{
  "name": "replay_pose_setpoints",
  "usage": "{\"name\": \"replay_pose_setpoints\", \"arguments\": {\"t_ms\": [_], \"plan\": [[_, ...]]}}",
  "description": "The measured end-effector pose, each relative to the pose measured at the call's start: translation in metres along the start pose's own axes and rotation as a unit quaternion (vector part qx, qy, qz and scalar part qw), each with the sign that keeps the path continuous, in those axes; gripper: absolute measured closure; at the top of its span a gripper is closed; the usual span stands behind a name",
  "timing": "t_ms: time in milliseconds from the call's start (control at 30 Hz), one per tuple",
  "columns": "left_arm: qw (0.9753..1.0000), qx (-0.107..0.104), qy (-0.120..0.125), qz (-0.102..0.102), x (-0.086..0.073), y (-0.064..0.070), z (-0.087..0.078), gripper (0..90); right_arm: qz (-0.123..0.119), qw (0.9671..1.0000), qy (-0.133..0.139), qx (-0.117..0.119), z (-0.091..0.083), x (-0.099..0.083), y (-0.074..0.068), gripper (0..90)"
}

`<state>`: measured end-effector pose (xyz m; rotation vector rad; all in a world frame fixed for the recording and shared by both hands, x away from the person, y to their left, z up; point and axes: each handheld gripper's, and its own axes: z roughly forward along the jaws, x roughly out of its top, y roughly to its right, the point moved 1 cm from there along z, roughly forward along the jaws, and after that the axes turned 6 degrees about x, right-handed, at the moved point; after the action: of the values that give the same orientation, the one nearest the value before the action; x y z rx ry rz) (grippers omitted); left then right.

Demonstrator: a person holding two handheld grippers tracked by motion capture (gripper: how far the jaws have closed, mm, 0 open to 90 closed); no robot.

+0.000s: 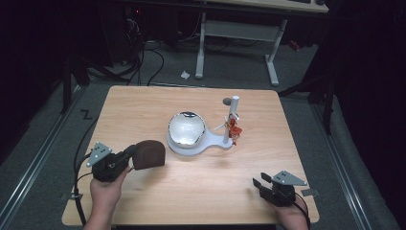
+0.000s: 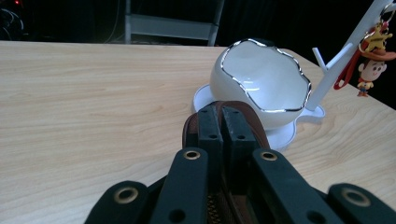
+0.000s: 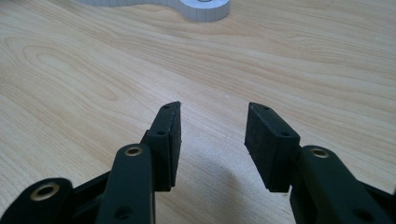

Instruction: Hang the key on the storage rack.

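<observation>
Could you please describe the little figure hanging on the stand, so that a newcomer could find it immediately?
Start at the white bowl with the silver rim in the middle of the wooden table. Just right of it a white post rises from the same white base. The cowboy figure keychain hangs from that post: the one small red and yellow thing among white pieces.

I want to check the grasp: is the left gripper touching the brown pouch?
Touching. In the left gripper view the left gripper has its jaws closed on the edge of the brown pouch, no gap visible. The high view agrees.
</observation>
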<state>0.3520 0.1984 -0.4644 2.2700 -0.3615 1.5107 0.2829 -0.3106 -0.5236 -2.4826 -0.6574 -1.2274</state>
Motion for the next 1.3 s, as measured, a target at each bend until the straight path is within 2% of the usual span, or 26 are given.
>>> {"name": "replay_pose_setpoints", "arguments": {"t_ms": [433, 733, 1033, 1300], "plan": [[0.9998, -0.002, 0.012, 0.015, 0.037, 0.013, 0.016, 87.5, -0.003, 1.0, 0.003, 0.001, -0.001, 0.0, 0.002, 56.4], [0.9995, 0.001, 0.007, 0.031, 0.062, 0.022, 0.041, 87.4, 0.002, 1.0, 0.006, -0.001, -0.003, -0.001, 0.005, 56.4], [0.9995, 0.007, -0.006, 0.032, 0.074, 0.024, 0.065, 87.4, 0.005, 1.0, 0.004, -0.001, -0.003, -0.002, 0.008, 56.6], [0.999, 0.008, -0.023, 0.039, 0.077, 0.027, 0.08, 87.4, 0.01, 0.9999, 0.005, 0.0, -0.005, -0.003, 0.009, 56.6]]}}
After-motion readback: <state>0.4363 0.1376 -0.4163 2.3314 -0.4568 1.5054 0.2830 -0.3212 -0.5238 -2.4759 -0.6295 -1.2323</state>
